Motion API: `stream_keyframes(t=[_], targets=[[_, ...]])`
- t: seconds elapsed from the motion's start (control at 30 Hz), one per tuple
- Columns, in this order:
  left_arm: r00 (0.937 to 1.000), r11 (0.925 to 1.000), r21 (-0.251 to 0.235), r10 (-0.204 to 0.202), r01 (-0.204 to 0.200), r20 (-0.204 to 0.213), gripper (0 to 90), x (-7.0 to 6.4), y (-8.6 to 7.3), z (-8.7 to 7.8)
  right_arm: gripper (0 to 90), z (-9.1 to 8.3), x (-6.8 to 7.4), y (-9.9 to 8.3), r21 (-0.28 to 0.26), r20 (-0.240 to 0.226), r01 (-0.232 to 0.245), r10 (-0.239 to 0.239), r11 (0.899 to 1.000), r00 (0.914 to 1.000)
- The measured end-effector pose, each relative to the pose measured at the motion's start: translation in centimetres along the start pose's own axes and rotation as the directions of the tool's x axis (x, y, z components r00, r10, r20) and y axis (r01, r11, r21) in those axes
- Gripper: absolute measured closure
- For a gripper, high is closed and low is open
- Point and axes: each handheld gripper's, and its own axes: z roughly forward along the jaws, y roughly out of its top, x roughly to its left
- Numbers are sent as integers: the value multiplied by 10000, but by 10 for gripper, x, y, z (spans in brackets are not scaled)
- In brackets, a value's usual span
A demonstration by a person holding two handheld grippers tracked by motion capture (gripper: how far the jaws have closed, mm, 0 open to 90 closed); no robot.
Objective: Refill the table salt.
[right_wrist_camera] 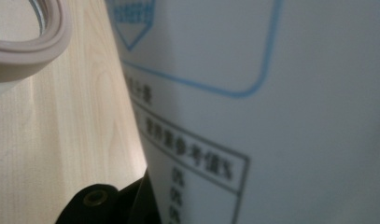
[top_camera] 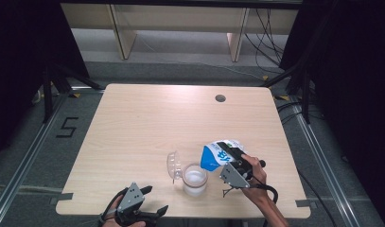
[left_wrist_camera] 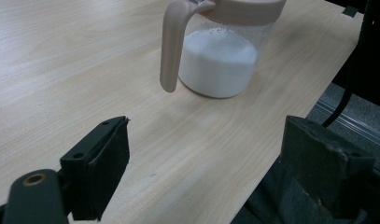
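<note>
**Pouring from bag into jar: bag tilted over jar mouth**

Tilting of the blue-and-white bag over the clear jar is judged to be the step in hand. The bag is clamped in the right gripper, its mouth end pointed down and to the left, toward the jar's open top. Its long axis is seen to run from upper right to lower left in the high view. The jar stands near the front edge of the wooden table, just left of and below the bag's low end. A hinged clear lid is swung open on the jar's left side.

In the left gripper view, white powder is seen filling the lower part of the jar, beneath a beige rim and a beige handle.

The left gripper rests at the table's front edge, jaws spread wide and holding nothing; the jar lies up and to its right, well apart. The right hand is therefore the nearer one.

Writing: in the right gripper view, the bag's white panel bears a blue outlined frame and a boxed table of dark characters, too blurred to be read. No brand can be made out.

The coming move is judged to turn on keeping the bag's mouth above the rim.
</note>
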Motion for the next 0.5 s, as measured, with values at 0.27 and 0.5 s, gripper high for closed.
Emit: stream_keyframes(t=[0.27, 0.5], targets=[[9998, 9998, 31, 179, -179, -17, 154, 1, 1, -1, 783, 1, -5, -6, 85, -202, -548, 550, 9985, 9983], [9998, 9998, 46, 172, -172, -47, 154, 1, 1, -1, 784, 1, -8, -17, 189, -316, -1932, 1937, 9810, 9806]])
